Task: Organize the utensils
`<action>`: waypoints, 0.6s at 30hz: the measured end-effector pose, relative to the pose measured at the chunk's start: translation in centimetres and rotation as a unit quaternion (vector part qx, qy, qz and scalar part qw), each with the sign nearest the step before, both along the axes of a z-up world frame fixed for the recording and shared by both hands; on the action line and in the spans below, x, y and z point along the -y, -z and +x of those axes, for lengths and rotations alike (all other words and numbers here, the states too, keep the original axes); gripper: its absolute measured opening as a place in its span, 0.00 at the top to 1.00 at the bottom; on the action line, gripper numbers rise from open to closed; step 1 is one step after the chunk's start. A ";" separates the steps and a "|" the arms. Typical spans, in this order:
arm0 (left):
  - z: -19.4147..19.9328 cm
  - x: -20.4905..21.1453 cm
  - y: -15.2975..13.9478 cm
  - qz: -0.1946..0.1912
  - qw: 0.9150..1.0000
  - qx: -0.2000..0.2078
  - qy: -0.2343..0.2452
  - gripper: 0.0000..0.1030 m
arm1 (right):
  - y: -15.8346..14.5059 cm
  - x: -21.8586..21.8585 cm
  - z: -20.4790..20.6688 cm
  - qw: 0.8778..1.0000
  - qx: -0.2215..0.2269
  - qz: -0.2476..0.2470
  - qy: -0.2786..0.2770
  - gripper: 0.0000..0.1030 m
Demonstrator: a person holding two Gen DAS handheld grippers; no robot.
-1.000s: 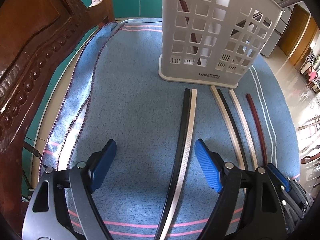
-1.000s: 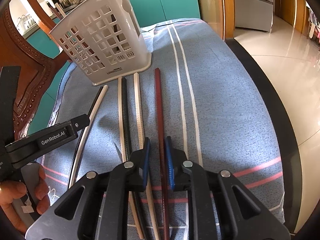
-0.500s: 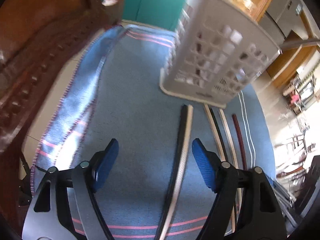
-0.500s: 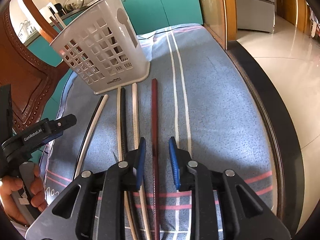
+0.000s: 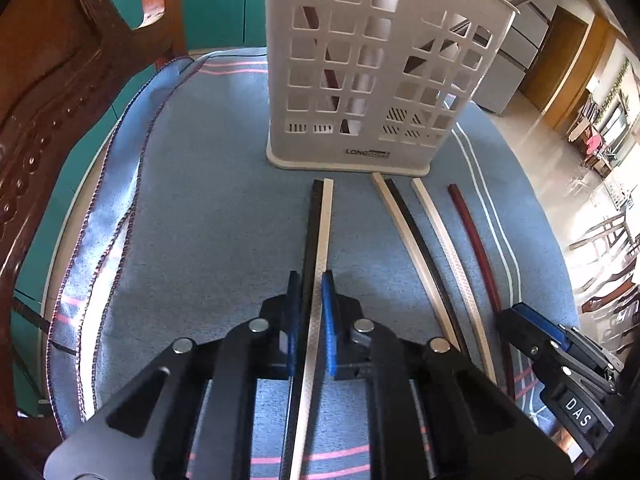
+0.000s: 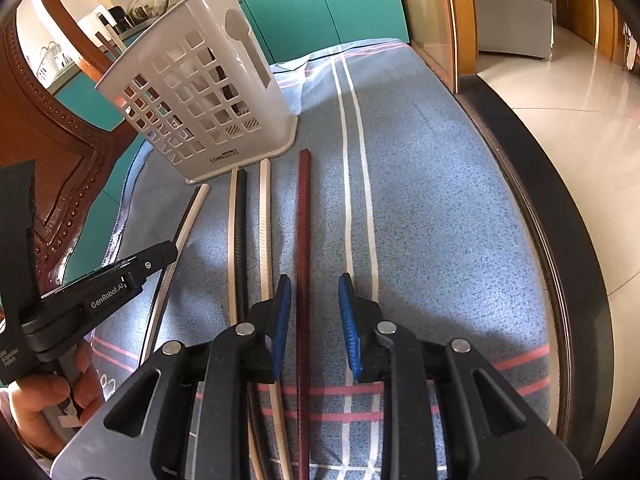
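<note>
Our left gripper [image 5: 310, 280] pinches the black-and-cream chopstick pair [image 5: 320, 224] mid-frame; our right gripper [image 6: 312, 292] sits spread around the dark red chopstick [image 6: 303, 216], below the white plastic basket [image 6: 200, 92].

Blue striped cloth [image 5: 208, 208] over the tabletop, carved wooden chair [image 5: 48, 92] (left side), teal cabinets [image 6: 320, 4], glossy floor [image 6: 580, 128]

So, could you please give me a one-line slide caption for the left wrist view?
Left gripper shut on a black-and-cream chopstick pair lying before the white basket.
</note>
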State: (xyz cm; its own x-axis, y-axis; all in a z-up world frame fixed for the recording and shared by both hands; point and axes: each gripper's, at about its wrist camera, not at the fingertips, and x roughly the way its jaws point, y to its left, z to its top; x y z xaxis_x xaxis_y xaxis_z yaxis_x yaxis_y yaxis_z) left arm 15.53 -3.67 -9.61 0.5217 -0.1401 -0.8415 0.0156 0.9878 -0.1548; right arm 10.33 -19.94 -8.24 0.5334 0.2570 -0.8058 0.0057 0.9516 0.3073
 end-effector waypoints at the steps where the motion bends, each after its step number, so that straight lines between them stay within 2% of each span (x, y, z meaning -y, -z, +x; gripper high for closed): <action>1: 0.0 -0.2 0.0 -0.008 1.000 -0.003 -0.004 0.89 | 0.0 0.0 -0.1 1.000 0.000 0.000 0.001 0.75; 5: -0.1 -2.7 -0.2 -0.017 0.999 -0.007 -0.041 0.89 | 0.0 0.1 -0.2 1.000 -0.004 -0.001 0.002 0.75; 8: -0.3 -4.2 -0.6 -0.052 0.997 -0.008 -0.055 0.89 | -0.1 0.2 -0.3 1.000 -0.004 -0.002 0.004 0.75; 14: -0.3 -2.9 0.1 -0.040 0.999 -0.019 -0.025 0.83 | -0.2 0.0 -0.5 1.000 -0.005 -0.004 0.002 0.70; 18: -0.6 -1.7 0.3 -0.007 1.000 -0.015 -0.011 0.80 | -0.1 0.0 -0.6 1.000 -0.004 -0.006 0.002 0.69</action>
State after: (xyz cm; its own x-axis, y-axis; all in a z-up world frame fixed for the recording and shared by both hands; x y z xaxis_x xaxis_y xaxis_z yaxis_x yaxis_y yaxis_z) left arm 14.93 -1.93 -9.94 0.4989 -0.1401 -0.8553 -0.0116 0.9857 -0.1682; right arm 9.77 -19.94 -8.11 0.5274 0.2464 -0.8131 0.0111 0.9549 0.2966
